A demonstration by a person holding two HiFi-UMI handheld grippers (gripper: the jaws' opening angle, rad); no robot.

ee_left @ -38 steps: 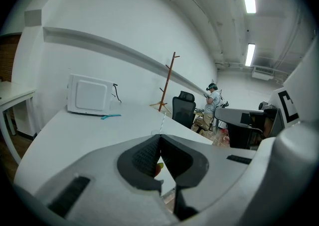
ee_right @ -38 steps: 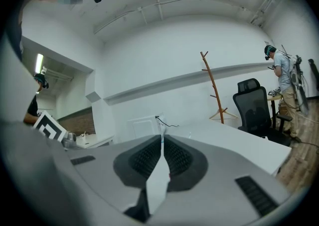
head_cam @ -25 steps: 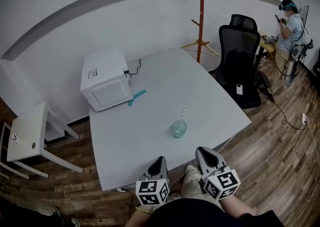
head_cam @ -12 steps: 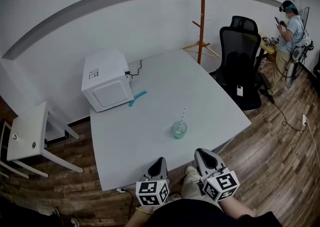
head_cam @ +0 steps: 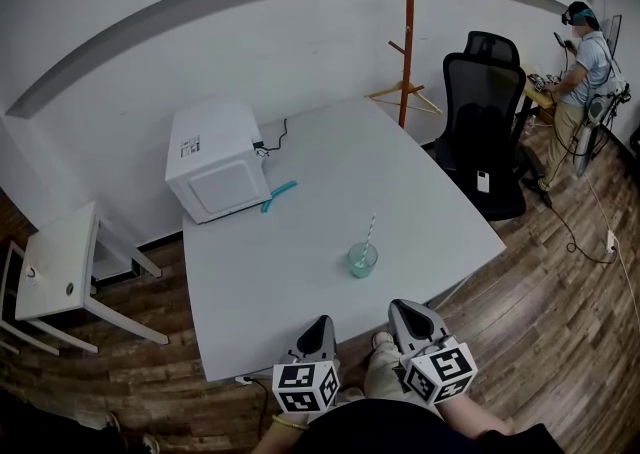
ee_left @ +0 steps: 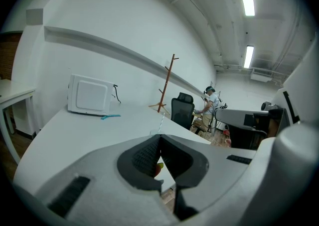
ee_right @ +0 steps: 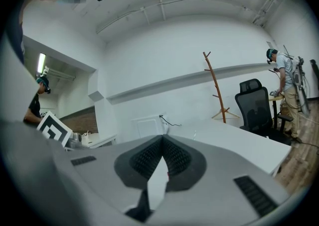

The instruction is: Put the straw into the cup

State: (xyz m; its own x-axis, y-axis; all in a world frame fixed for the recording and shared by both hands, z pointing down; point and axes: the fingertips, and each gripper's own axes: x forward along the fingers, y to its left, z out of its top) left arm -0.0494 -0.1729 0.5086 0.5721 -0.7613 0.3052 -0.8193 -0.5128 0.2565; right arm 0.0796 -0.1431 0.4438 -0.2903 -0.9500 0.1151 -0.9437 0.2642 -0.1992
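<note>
A clear teal-tinted cup [head_cam: 362, 259] stands on the white table [head_cam: 280, 282] near its front edge, with a striped straw [head_cam: 369, 230] upright in it. Both grippers hang below the table's front edge, over the person's lap, well short of the cup. My left gripper [head_cam: 321, 323] is shut and empty; in its own view the tips [ee_left: 159, 136] meet, and the straw [ee_left: 160, 120] shows just beyond them. My right gripper [head_cam: 402, 308] has just been closing with nothing between its jaws, and the tips [ee_right: 162, 137] now touch.
A white microwave [head_cam: 215, 162] sits at the table's far left with a teal tool [head_cam: 278, 192] beside it. Behind the table stand an orange coat rack [head_cam: 405, 32] and a black office chair [head_cam: 483, 112]. A white side table [head_cam: 55, 262] is at left; a person [head_cam: 580, 52] stands far right.
</note>
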